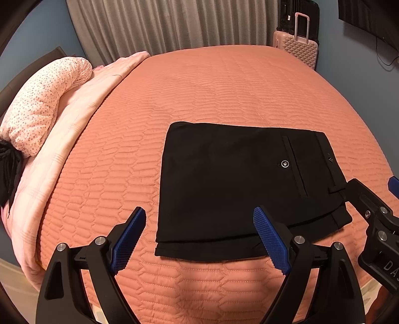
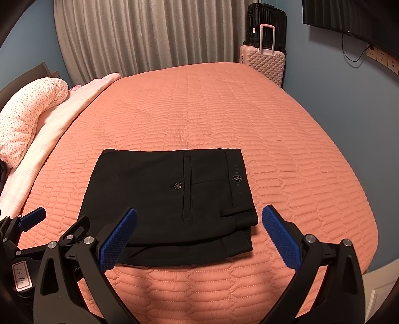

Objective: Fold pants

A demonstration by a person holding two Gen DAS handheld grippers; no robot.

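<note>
The black pants (image 1: 239,184) lie folded into a compact rectangle on the orange quilted bed (image 1: 199,94), back pocket button and waistband facing up; they also show in the right wrist view (image 2: 159,199). My left gripper (image 1: 199,216) is open and empty, held above the near left edge of the pants. My right gripper (image 2: 199,219) is open and empty, above the near right corner by the waistband. The right gripper's body shows at the right edge of the left wrist view (image 1: 374,216). The left gripper shows at the left of the right wrist view (image 2: 32,219).
A floral pillow (image 1: 45,99) and a pink blanket (image 1: 74,129) lie along the bed's left side. A pink suitcase (image 2: 264,59) and a black one (image 2: 266,22) stand behind the bed by grey curtains (image 2: 139,35). A wall TV (image 2: 354,17) hangs at right.
</note>
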